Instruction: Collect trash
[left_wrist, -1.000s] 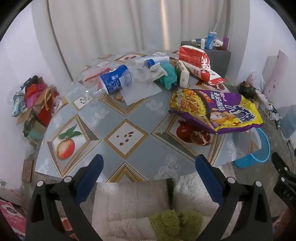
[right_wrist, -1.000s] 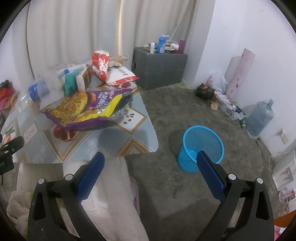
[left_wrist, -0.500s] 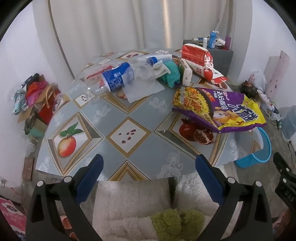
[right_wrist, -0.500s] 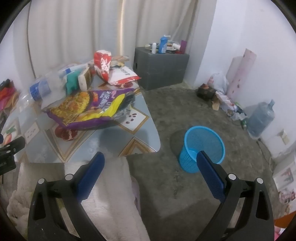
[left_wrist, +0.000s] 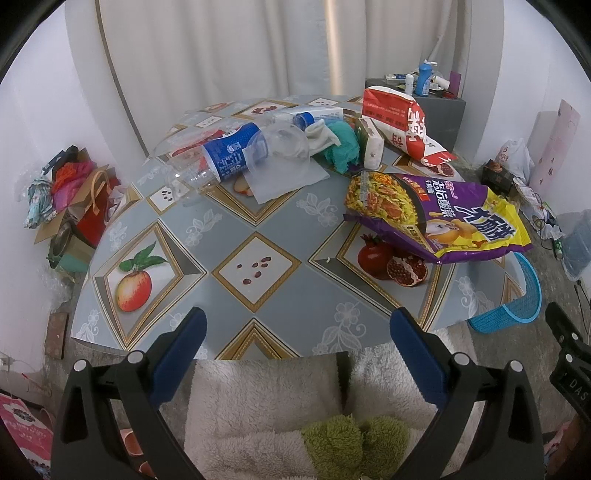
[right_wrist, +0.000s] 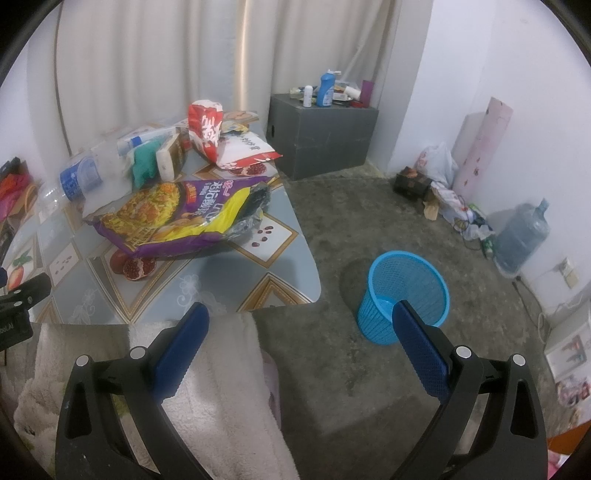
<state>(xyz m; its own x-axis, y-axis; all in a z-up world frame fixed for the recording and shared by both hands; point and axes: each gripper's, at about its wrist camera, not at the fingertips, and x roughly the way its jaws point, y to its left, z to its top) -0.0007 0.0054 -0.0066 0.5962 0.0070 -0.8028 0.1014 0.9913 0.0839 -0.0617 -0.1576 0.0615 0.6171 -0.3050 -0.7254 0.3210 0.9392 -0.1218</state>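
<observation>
The table's litter sits slightly lower in the left wrist view than a second ago. Left gripper (left_wrist: 295, 328) and right gripper (right_wrist: 300, 323) hover with fingers spread, empty. Purple snack bag (left_wrist: 439, 218) lies centre-right; blue basket (right_wrist: 404, 295) stands on the floor, partly hidden.

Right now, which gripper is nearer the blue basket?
Right. The right gripper hangs beside the basket over the floor; the left gripper is at the table edge, farther off.

Grey fruit-patterned tablecloth (left_wrist: 280, 236); purple-yellow snack bag (left_wrist: 436, 214); red-white bag (left_wrist: 402, 118); blue basket (right_wrist: 406, 291); possibly teal cloth (left_wrist: 343, 147).
</observation>
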